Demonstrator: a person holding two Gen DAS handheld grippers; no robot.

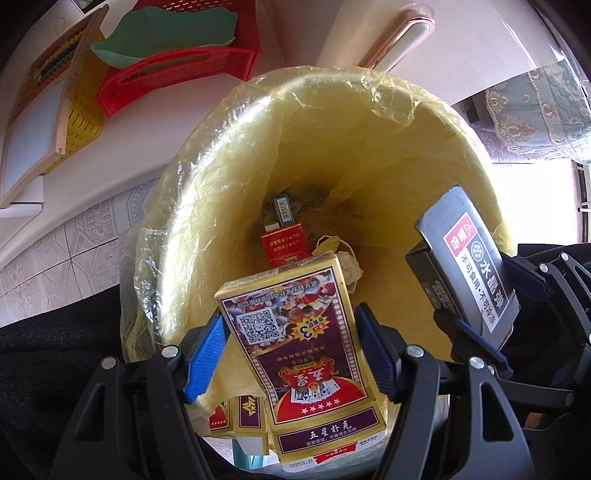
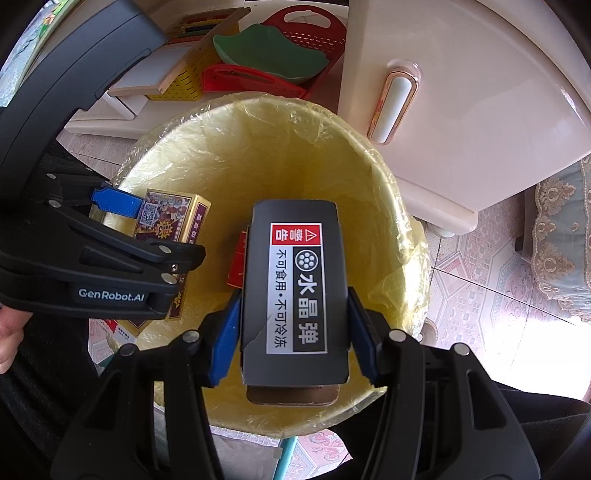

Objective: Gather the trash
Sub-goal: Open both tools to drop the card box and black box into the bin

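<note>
A yellow-lined trash bin stands on the floor below both grippers. My left gripper is shut on a gold and purple playing-card box and holds it over the bin's near rim; the box also shows in the right wrist view. My right gripper is shut on a dark grey box with a red warning label, held over the bin's mouth; it also shows in the left wrist view. A red pack and a small blue pack lie at the bin's bottom.
A white cabinet with a long handle stands behind the bin. A red basket holding a green dish, a yellow basket and a wooden abacus frame sit on a low white shelf to the left. Patterned floor tiles lie to the right.
</note>
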